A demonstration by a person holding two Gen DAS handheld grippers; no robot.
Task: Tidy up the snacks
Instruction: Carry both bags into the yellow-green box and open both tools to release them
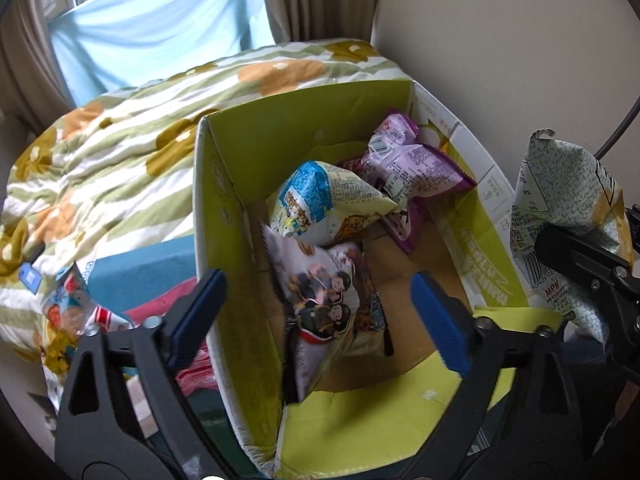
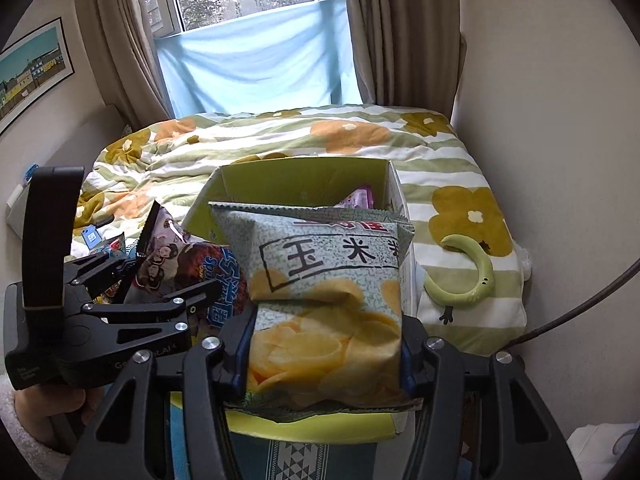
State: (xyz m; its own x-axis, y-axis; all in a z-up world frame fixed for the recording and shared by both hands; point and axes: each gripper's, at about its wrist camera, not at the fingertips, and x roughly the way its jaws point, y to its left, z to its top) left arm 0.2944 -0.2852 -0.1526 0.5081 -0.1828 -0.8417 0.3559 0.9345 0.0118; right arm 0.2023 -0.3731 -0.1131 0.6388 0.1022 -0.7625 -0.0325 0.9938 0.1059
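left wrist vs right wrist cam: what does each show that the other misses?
Left wrist only: the box's brown floor, the blue-and-cream snack bag, and the open left gripper above the cartoon-printed snack bag.

Right wrist only: the front of the green speckled chip bag clamped in the right gripper, a green curved neck fan, a framed picture.

Both: the green-lined cardboard box, purple snack packets, floral striped quilt.

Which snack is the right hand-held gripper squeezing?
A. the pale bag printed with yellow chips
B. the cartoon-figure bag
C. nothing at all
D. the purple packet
A: in the right wrist view the right hand-held gripper has its pads pressed on both sides of the pale chip bag, held in front of the green cardboard box.
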